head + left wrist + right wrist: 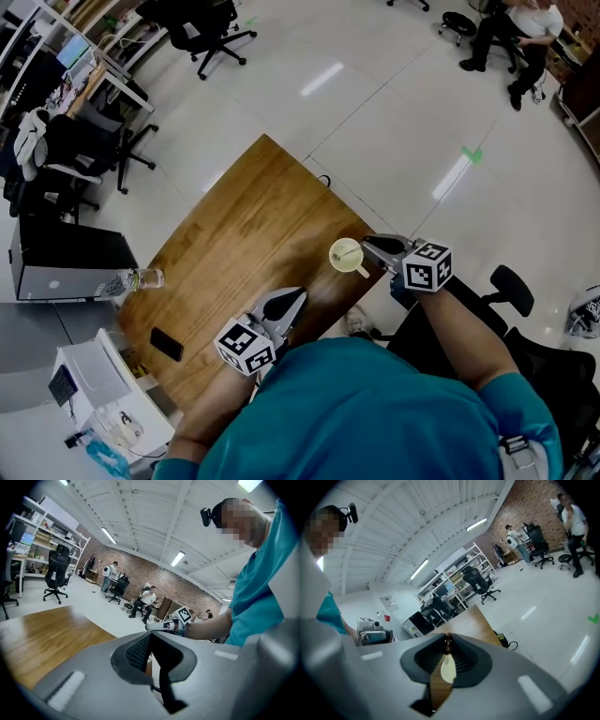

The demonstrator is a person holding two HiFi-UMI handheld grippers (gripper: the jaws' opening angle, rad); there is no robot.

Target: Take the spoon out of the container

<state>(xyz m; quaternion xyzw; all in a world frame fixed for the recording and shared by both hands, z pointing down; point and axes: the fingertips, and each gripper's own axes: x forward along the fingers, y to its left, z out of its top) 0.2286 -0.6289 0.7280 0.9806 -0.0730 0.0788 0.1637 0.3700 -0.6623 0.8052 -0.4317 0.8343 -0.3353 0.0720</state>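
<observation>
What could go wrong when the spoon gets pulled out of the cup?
The cup stands near the table edge with nothing steadying it, so a snagging spoon could tip it off. The fingers of the right gripper pinch the spoon just at their tips, so it might slip and drop.

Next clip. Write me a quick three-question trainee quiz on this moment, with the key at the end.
1. True or false: the left gripper holds the pale round container.
2. What is pinched between the right gripper's jaw tips? A) a thin brown spoon handle B) a clear plastic bottle C) a black phone
3. Fill in: the container stands on a ___ table.

Key: 1 false, the left gripper is apart from it with nothing between its jaws; 2 A; 3 wooden.
</observation>
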